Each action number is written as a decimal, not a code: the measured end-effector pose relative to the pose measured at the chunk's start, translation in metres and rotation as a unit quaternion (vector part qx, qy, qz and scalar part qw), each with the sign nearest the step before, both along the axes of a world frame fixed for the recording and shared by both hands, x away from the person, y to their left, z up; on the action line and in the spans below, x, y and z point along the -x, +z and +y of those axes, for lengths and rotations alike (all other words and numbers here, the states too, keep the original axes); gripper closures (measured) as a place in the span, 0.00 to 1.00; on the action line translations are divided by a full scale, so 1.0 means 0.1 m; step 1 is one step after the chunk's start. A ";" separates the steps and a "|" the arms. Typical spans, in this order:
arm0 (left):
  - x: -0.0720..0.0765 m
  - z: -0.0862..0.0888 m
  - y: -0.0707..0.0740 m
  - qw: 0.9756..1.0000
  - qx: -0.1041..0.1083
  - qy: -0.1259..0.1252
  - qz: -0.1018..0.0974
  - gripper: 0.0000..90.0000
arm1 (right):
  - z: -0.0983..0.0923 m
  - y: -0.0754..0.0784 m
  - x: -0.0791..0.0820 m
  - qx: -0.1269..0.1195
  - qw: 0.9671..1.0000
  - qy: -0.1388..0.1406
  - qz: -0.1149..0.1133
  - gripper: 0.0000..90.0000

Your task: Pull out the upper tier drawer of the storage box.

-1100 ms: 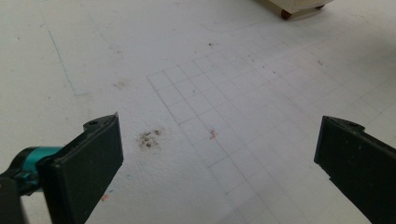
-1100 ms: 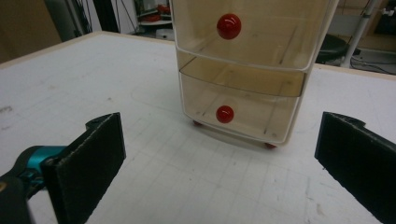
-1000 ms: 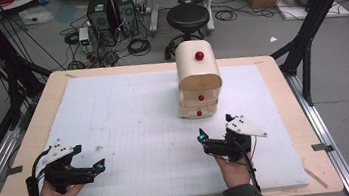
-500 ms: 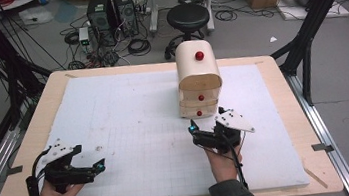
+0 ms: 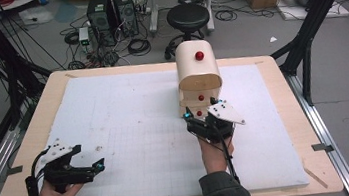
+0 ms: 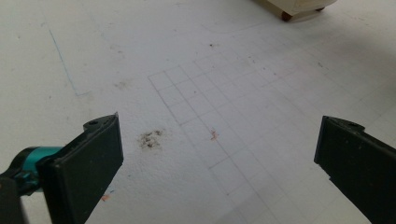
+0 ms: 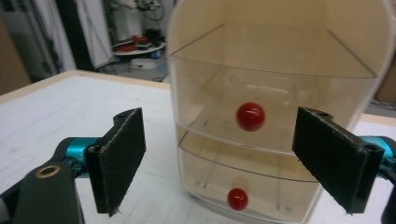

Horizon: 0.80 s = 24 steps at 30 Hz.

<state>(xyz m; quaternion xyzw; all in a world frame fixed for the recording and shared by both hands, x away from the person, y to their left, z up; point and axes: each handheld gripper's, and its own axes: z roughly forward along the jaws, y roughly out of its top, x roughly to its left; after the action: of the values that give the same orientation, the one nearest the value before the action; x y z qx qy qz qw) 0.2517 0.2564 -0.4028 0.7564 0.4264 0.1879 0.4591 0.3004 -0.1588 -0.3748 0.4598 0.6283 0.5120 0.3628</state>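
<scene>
A small cream drawer cabinet point(image 5: 198, 72) with red ball knobs stands on the white foam board point(image 5: 129, 113). My right gripper point(image 5: 188, 118) is just in front of its drawers. In the right gripper view the gripper point(image 7: 219, 140) is open, its jaws having just been closing. Nothing is between the pads. The upper clear drawer's red knob point(image 7: 250, 116) sits ahead between the two jaws, and the lower drawer's knob point(image 7: 237, 198) is below it. My left gripper point(image 5: 101, 163) rests at the board's near left corner. It is wide open point(image 6: 219, 140) over bare board.
The board lies on a wooden table point(image 5: 295, 113) with black frame legs around it. A pencilled grid point(image 6: 219, 121) marks the board's middle. Behind the table are a stool point(image 5: 187, 16), computer towers point(image 5: 109, 15) and cables on the floor.
The right hand has moved forward and slightly left, bringing its gripper up to the front of the cabinet. The left hand has stayed in place.
</scene>
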 end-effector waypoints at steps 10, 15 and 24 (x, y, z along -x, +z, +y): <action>0.00 0.00 0.00 1.000 -0.002 0.000 0.000 0.02 | -0.01 -0.03 -0.08 0.002 0.999 -0.042 0.007 0.40; 0.00 -0.01 0.00 1.000 -0.002 0.000 0.001 0.02 | 0.01 -0.03 -0.11 0.005 0.999 -0.050 0.007 0.46; 0.00 0.00 0.00 1.000 0.002 0.000 0.001 0.02 | 0.06 -0.05 -0.15 0.025 0.996 -0.081 0.003 0.64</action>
<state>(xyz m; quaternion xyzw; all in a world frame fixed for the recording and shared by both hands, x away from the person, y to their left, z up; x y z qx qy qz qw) 0.2516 0.2562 -0.4032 0.7558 0.4270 0.1860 0.4603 0.3153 -0.1525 -0.3796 0.5016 0.6029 0.4631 0.4128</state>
